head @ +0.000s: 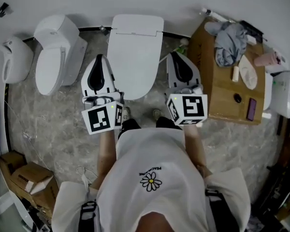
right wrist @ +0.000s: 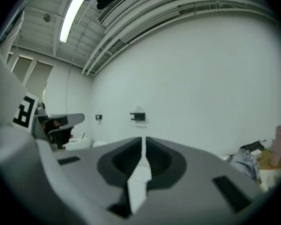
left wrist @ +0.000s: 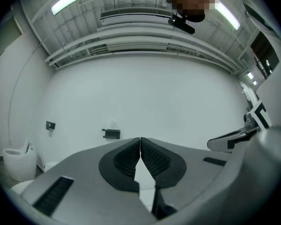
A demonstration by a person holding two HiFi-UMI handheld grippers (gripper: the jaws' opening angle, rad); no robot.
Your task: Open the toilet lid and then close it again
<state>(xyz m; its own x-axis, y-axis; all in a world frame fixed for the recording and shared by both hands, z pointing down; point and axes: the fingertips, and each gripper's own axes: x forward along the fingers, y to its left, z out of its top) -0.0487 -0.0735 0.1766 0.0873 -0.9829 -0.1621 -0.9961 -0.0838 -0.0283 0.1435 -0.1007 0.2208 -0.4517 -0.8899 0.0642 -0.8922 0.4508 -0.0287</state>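
Note:
A white toilet with its lid point(head: 134, 57) down stands against the back wall, straight ahead of me. My left gripper point(head: 99, 58) hangs at the lid's left edge and my right gripper point(head: 176, 55) at its right side, both above the floor. Each is shut with nothing between the jaws. In the left gripper view the left gripper point(left wrist: 140, 139) points level at the bare white wall, and the tips meet. In the right gripper view the right gripper point(right wrist: 143, 139) does the same, with white showing through the gap lower down.
A second white toilet point(head: 55, 52) and a urinal point(head: 12, 59) stand at the left. A wooden cabinet point(head: 227, 86) at the right carries a grey cloth point(head: 229, 42) and small items. Cardboard boxes point(head: 29, 180) lie at lower left. My feet rest on the marbled floor point(head: 53, 124).

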